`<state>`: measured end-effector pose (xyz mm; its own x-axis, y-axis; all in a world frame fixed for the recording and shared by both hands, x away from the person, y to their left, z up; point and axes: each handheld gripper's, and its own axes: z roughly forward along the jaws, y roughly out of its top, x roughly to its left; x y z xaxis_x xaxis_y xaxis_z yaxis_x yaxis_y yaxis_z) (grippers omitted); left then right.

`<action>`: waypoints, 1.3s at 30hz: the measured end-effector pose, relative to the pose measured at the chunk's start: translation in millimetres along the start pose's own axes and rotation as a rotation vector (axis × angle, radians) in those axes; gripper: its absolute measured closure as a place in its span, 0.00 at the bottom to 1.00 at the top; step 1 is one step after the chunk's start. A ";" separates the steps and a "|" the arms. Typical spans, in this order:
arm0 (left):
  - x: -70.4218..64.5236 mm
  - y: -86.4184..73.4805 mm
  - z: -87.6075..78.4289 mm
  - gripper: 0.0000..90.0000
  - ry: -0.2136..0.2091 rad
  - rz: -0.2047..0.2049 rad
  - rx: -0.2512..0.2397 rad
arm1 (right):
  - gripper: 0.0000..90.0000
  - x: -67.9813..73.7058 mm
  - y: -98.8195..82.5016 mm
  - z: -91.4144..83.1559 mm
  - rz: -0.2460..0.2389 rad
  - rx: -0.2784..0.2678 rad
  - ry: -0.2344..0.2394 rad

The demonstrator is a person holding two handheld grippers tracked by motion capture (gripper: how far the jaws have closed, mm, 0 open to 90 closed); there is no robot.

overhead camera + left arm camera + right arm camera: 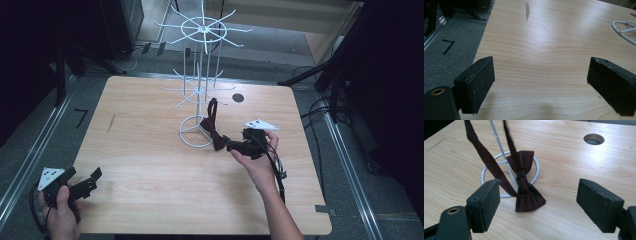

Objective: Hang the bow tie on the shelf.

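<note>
A dark maroon bow tie (pixel 216 136) hangs by its strap from a low arm of the white wire rack (pixel 201 65). Its bow (pixel 526 192) rests on the table across the rack's base ring (pixel 535 172). My right gripper (pixel 232 147) is just right of the bow with its jaws wide apart. In the right gripper view (pixel 539 190) the bow lies a little ahead of the pads, and the strap runs close by the left pad; neither pad presses on it. My left gripper (pixel 90 181) is held at the table's near left corner, open and with nothing in it (pixel 540 72).
The wooden table (pixel 150 150) has a round cable hole (pixel 238 98) behind the rack and a dark streak (pixel 111 123) at its left. Grey floor with a taped mark (pixel 80 117) lies off the left edge. Cables trail at the right.
</note>
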<state>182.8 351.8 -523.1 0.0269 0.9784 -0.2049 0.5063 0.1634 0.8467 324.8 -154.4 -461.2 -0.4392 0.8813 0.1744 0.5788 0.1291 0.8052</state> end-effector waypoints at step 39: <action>-0.9 -0.2 -0.2 0.10 0.005 0.006 -0.002 | 0.19 -56.1 -39.6 -69.8 0.078 -0.064 -0.079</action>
<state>182.5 350.9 -523.0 0.0260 0.9800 -0.1972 0.5042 0.1575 0.8491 278.5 -240.7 -463.4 -0.3371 0.9210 0.1950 0.5635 0.0315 0.8255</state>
